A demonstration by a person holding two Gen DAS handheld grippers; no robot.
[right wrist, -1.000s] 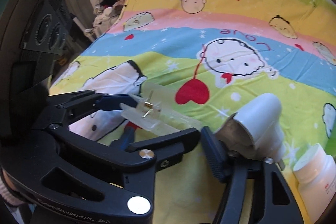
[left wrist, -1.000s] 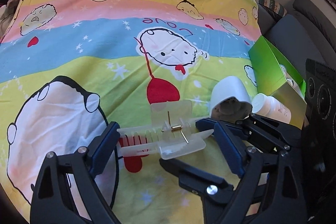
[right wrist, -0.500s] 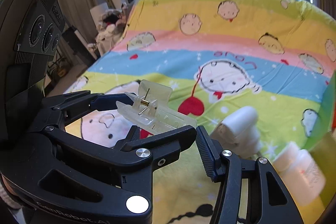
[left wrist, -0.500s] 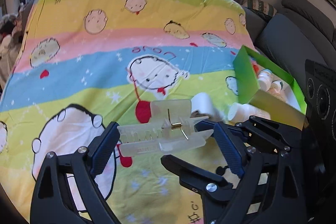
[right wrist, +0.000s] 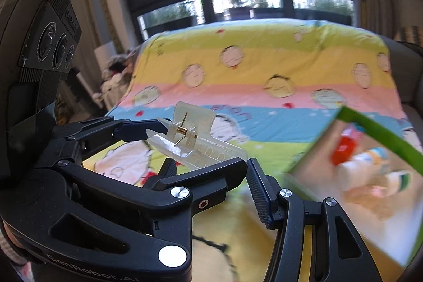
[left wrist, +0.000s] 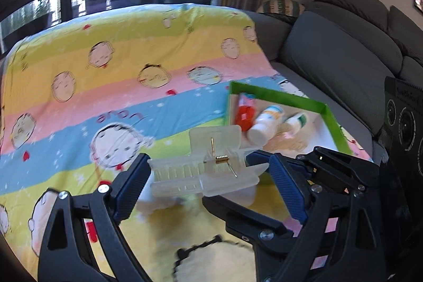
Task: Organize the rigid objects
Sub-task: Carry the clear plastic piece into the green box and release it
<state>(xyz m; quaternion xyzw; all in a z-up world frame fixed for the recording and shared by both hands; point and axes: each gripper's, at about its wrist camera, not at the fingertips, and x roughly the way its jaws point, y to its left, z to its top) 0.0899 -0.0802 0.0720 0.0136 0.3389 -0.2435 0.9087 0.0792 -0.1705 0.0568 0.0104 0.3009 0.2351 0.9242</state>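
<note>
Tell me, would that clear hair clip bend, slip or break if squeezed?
Probably stiff: the hair clip spans the fingers of the left gripper end to end without sagging. Likely light, being thin see-through plastic. Its glossy surface and thin teeth suggest it could slip or crack under a hard squeeze.

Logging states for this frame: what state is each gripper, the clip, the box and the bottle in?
left gripper: shut on the ends of the hair clip.
right gripper: open, nothing in it.
hair clip: closed, held above the blanket.
green box: open on top, partly filled.
white bottle: lying on its side in the box.
</note>
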